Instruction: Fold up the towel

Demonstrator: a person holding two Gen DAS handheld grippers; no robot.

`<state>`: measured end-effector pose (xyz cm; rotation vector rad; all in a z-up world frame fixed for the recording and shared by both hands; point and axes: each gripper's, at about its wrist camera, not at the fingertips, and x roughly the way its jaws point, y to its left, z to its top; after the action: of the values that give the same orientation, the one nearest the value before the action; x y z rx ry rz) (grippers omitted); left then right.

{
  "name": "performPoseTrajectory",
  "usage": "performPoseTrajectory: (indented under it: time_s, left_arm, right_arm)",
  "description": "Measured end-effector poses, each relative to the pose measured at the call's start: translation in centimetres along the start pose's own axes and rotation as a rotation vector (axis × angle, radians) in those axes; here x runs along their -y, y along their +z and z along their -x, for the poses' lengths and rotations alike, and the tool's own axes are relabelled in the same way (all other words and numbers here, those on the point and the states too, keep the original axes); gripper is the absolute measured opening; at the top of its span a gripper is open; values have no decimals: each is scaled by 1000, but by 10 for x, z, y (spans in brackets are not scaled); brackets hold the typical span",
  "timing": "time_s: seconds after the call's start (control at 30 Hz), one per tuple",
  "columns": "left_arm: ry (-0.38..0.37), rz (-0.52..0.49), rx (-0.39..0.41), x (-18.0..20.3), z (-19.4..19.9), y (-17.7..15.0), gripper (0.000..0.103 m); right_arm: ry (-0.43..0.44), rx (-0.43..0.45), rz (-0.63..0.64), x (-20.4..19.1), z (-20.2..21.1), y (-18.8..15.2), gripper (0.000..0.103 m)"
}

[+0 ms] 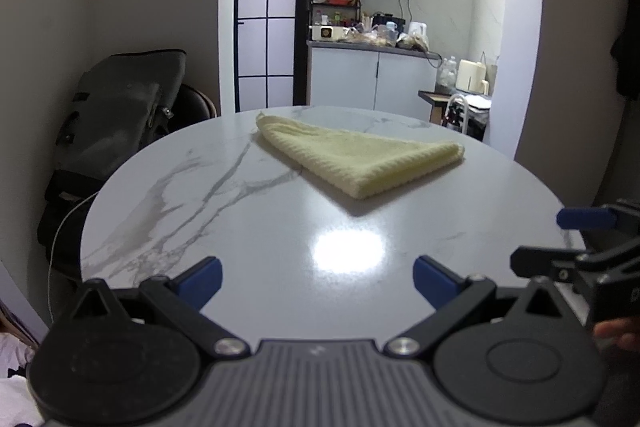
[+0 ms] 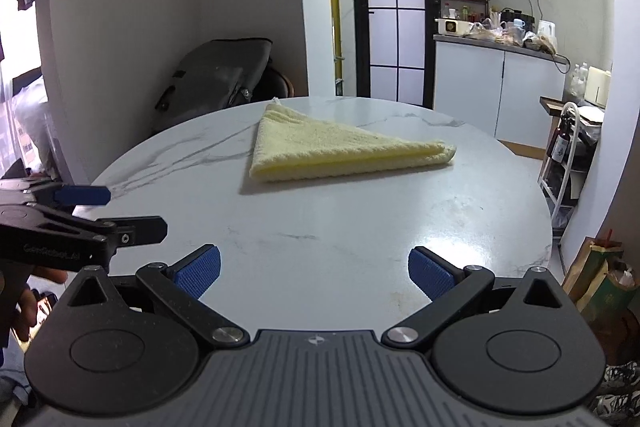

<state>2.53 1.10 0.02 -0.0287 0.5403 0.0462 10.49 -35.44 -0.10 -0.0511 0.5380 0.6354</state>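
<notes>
A pale yellow towel [image 1: 356,155] lies folded into a layered triangle on the far half of the round white marble table [image 1: 240,227]. The right wrist view shows the same towel [image 2: 332,151] with its stacked edges facing me. My left gripper [image 1: 318,281] is open over the table's near edge, well short of the towel, with nothing between its blue pads. My right gripper [image 2: 314,273] is also open and empty, hovering above the near tabletop [image 2: 340,239]. Each gripper shows at the side of the other's view: the right one [image 1: 580,247], the left one [image 2: 92,215].
A dark grey bag [image 1: 120,123] rests on a chair behind the table's left side. Beyond the table are a black-framed glass door [image 1: 266,23] and a cluttered kitchen counter [image 1: 372,39]. A white rack with bottles [image 2: 564,155] and paper bags [image 2: 596,275] stand to the right.
</notes>
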Motion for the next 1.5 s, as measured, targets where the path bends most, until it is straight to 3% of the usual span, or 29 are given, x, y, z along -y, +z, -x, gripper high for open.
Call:
performPoseTrajectory:
  time_s: [0.7, 1.5]
  left_arm:
    - [-5, -18, -27, 10, -7, -4, 103]
    - [-39, -24, -37, 16, -17, -8, 103]
  right_arm:
    - [-25, 21, 7, -1, 6, -1, 102]
    - [-66, -28, -12, 7, 4, -2, 103]
